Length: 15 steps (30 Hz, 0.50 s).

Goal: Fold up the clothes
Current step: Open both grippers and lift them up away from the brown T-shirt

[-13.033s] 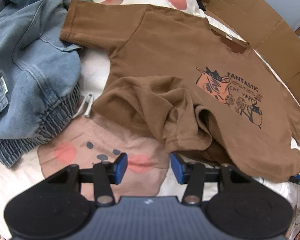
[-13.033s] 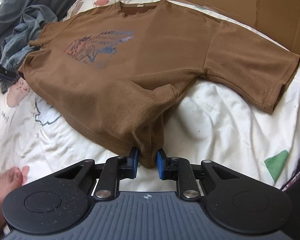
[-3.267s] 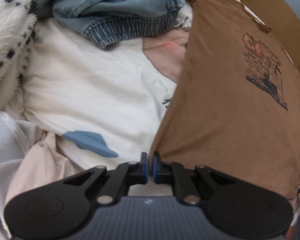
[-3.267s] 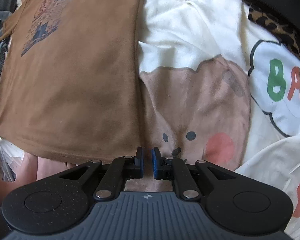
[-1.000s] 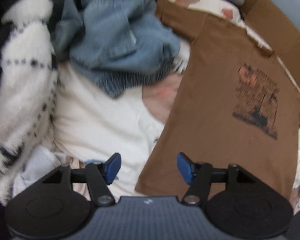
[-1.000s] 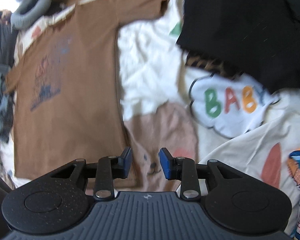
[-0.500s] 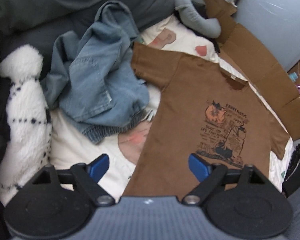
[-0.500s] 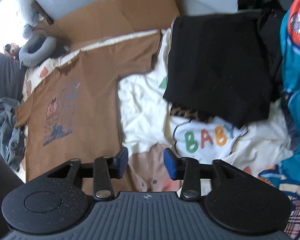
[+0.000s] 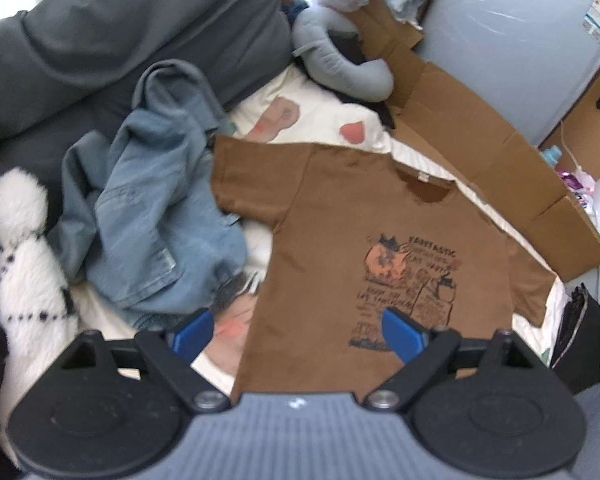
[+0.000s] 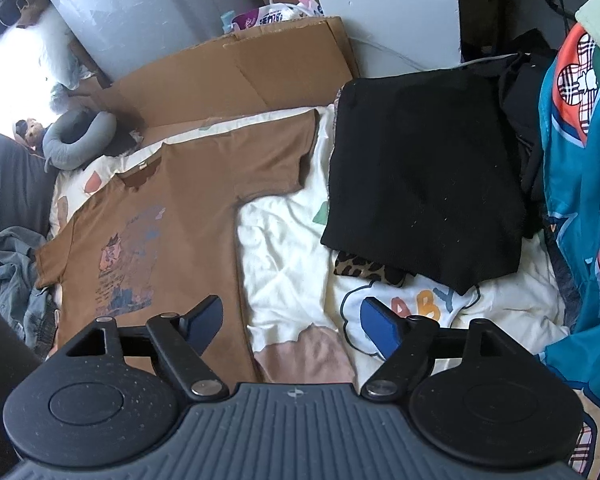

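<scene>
Your left hand-held gripper (image 9: 298, 330) is released and holds nothing; the brown T-shirt (image 9: 340, 248) lies flat on the bed ahead of it. Only this view shows the denim jacket (image 9: 148, 216) touching the shirt's left sleeve. Your right hand-held gripper (image 10: 290, 324) is released too; its view alone shows the black garment (image 10: 420, 184) right of open sheet (image 10: 284, 256).

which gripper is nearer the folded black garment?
Right. The right gripper, open, hovers just short of the folded black garment. The left gripper, open, hangs over the brown printed T-shirt, farther away.
</scene>
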Each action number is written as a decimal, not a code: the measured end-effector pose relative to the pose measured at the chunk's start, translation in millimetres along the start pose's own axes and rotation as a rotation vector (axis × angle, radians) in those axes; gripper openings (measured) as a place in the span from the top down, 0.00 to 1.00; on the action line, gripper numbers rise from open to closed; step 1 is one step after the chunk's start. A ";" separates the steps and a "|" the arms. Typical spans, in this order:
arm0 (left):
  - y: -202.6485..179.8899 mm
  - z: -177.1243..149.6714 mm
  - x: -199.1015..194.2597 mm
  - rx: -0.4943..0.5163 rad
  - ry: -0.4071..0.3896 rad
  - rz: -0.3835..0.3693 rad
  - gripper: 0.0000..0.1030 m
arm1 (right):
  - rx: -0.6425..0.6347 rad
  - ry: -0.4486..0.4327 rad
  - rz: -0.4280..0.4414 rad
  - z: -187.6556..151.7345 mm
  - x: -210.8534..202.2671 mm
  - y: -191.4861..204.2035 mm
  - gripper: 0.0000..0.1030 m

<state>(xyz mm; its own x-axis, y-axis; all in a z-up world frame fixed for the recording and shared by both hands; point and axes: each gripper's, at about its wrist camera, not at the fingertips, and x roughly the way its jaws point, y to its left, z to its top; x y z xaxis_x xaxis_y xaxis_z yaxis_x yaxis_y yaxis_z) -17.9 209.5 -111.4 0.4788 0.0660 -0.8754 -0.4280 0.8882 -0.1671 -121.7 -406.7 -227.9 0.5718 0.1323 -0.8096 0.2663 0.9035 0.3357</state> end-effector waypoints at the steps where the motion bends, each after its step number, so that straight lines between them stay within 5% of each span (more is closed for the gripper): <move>1: -4.6 3.8 0.9 0.007 -0.004 -0.003 0.10 | 0.002 -0.003 0.001 0.7 0.8 0.0 0.20; 15: -62.1 46.0 49.7 0.055 0.018 -0.078 0.10 | 0.043 -0.051 0.025 3.8 23.4 1.5 0.20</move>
<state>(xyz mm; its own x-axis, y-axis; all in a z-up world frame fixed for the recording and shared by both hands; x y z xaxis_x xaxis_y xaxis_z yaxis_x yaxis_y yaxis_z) 67.8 178.4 -123.6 0.4948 -0.0120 -0.8690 -0.3472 0.9139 -0.2103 -105.0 -403.8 -244.5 0.6170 0.1326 -0.7758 0.2838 0.8819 0.3764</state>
